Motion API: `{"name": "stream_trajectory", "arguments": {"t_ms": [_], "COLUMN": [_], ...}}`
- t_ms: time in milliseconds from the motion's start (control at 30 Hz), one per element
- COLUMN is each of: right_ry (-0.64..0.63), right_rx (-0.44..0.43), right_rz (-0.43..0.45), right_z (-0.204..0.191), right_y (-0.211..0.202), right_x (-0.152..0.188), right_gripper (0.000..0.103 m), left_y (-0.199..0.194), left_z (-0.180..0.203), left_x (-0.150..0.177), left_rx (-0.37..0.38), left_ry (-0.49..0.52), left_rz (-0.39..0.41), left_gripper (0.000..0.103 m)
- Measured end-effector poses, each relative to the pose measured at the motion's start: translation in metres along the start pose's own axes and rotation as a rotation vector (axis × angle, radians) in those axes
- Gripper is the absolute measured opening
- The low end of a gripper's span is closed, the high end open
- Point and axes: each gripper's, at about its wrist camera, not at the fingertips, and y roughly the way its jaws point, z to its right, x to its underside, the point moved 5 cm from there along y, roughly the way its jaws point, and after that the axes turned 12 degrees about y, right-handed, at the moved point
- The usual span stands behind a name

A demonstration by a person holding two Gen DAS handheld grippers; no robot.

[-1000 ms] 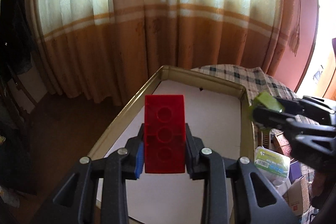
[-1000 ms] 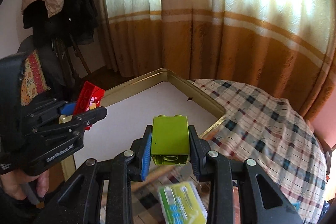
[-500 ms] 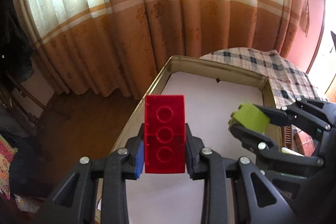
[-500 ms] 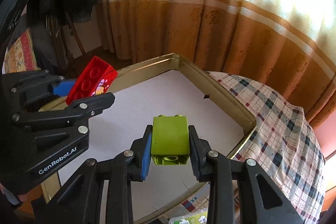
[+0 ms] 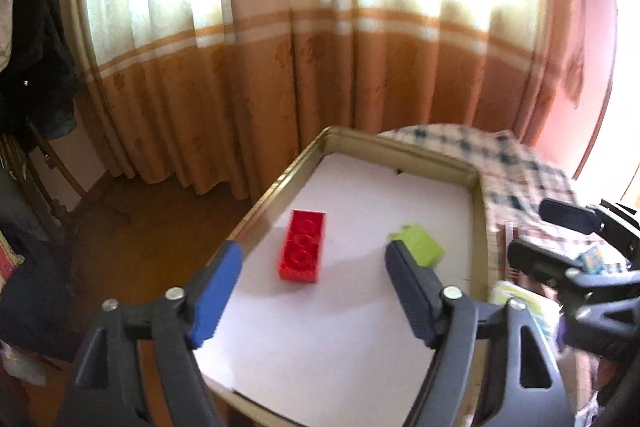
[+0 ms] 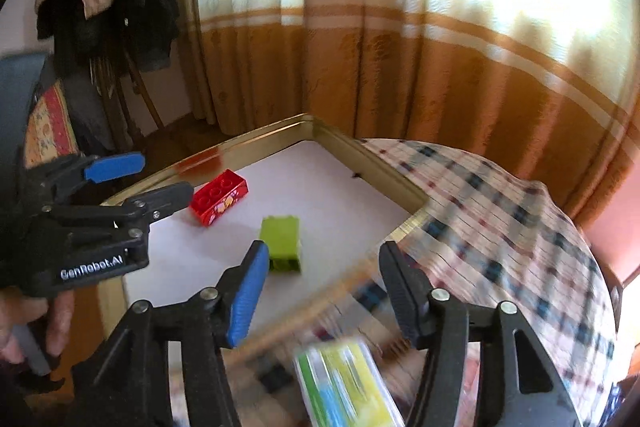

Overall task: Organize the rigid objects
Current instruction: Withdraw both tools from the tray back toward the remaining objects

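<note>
**A:** Where are the blocks, and is either gripper holding one?

**B:** Neither. The left gripper (image 5: 314,277) has its jaws spread wide with nothing between them, and the right gripper (image 6: 322,281) is just as wide and empty. The red brick (image 5: 303,245) lies flat on the white floor of the gold-rimmed tray (image 5: 479,211), near its left rim. The green block (image 5: 418,247) lies in the same tray, to the right of the red one and apart from it.

**A:** So how far along is the tidying?

**B:** I judge these two pieces done, since both rest inside the tray. Whether more remains I cannot tell; no other loose block shows in either view.

**A:** Does one camera show something the other misses?

**B:** The right wrist view shows a printed picture on the red brick's side, and a blurred green and yellow packet (image 6: 346,385) close below the gripper. The left wrist view shows the tray's near edge
</note>
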Motion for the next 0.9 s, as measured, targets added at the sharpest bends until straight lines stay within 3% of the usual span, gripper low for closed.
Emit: {"name": "stream_trajectory", "arguments": {"t_ms": [200,333,633,900], "right_ry": [0.123,0.16,0.169,0.159], "right_rx": [0.049,0.071,0.111,0.09], "right_rz": [0.069,0.085,0.02,-0.076], "right_z": [0.055,0.07,0.098,0.086], "right_y": [-0.072,-0.1,-0.106,-0.082], "right_x": [0.042,0.081,0.14,0.169], "right_gripper": [0.069,0.069,0.069,0.069], "left_y": [-0.033,-0.051,-0.06,-0.071], "left_z": [0.047,0.07,0.099,0.129], "left_x": [0.002,0.02,0.045,0.054], "left_rx": [0.042,0.056,0.038,0.101], "left_ry": [0.028,0.034,0.086,0.099], "left_rz": [0.08,0.124,0.129,0.154], "left_gripper": [0.081,0.093,0.093,0.096]}}
